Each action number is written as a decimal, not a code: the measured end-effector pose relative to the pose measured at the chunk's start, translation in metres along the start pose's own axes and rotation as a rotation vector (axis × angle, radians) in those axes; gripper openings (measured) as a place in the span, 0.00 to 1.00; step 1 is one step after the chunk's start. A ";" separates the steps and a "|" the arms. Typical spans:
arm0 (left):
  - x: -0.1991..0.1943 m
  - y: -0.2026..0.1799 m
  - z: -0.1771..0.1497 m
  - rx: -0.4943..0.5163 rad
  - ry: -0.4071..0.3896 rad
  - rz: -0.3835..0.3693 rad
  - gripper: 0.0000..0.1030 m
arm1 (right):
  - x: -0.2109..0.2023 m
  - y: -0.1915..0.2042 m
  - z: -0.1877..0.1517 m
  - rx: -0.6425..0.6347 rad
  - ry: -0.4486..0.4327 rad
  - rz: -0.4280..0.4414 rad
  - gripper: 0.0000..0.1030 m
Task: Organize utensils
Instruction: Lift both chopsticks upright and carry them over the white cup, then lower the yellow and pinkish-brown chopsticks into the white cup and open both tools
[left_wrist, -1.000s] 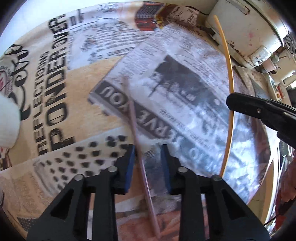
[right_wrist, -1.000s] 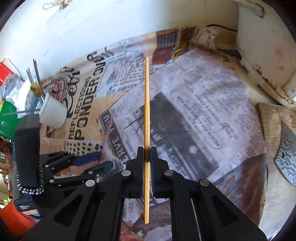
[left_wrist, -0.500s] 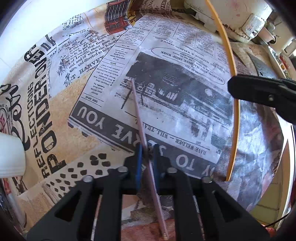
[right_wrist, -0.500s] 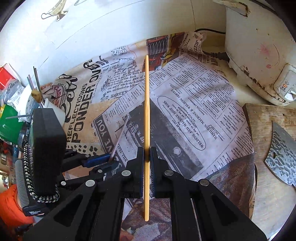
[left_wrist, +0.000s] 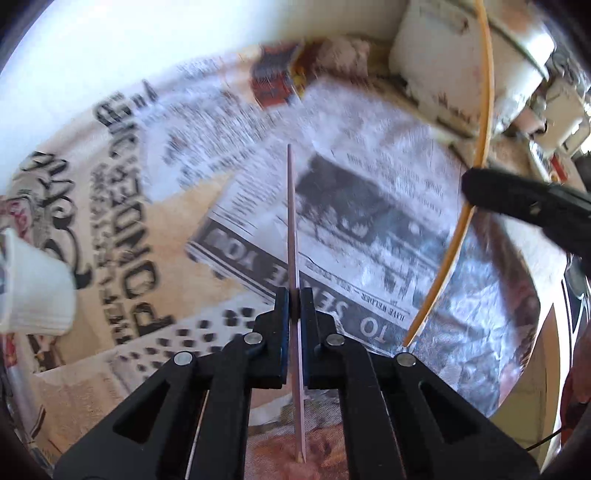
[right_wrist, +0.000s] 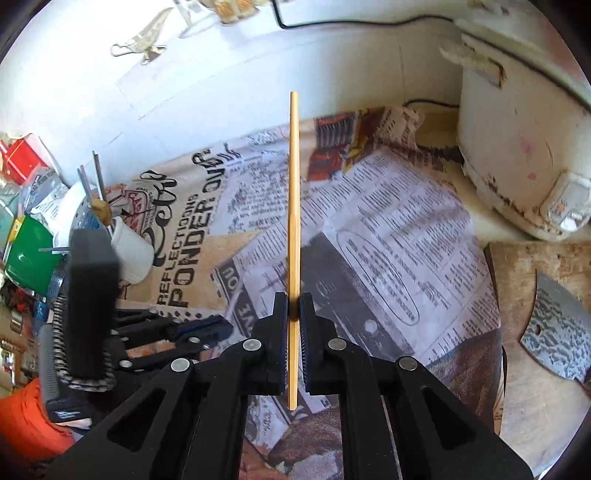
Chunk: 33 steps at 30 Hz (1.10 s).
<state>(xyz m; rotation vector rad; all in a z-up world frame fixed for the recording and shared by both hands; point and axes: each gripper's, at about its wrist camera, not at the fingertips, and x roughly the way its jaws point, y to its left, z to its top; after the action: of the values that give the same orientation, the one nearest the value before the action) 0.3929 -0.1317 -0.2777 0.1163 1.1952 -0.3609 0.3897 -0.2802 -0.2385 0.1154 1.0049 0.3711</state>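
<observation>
Pale pink and thin, the pink chopstick (left_wrist: 293, 236) sits clenched in my left gripper (left_wrist: 294, 301), jaws pinching it below mid-length, tip toward 12 o'clock, clear of the newspaper (left_wrist: 369, 206) covering the table. My right gripper (right_wrist: 294, 306) grasps the yellow chopstick (right_wrist: 294, 192) likewise, lower end hanging past the jaws toward 6 o'clock. Both sticks look light, stiff and smooth, so I judge they could pivot in a narrow pinch; a near-centre hold limits swing. A white ribbed cup (left_wrist: 35, 291) stands at 9 o'clock, a possible holder.
</observation>
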 end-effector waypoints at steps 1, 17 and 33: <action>-0.011 0.003 0.000 -0.004 -0.029 0.005 0.03 | 0.000 0.003 0.002 -0.009 -0.004 0.004 0.06; -0.151 0.048 -0.003 -0.139 -0.399 0.088 0.03 | -0.033 0.080 0.050 -0.151 -0.168 0.076 0.06; -0.274 0.140 -0.018 -0.295 -0.688 0.260 0.03 | -0.048 0.192 0.106 -0.303 -0.327 0.204 0.06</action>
<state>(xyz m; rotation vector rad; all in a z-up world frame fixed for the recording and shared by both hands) 0.3368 0.0632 -0.0451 -0.1048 0.5307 0.0176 0.4084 -0.1107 -0.0928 0.0028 0.6062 0.6638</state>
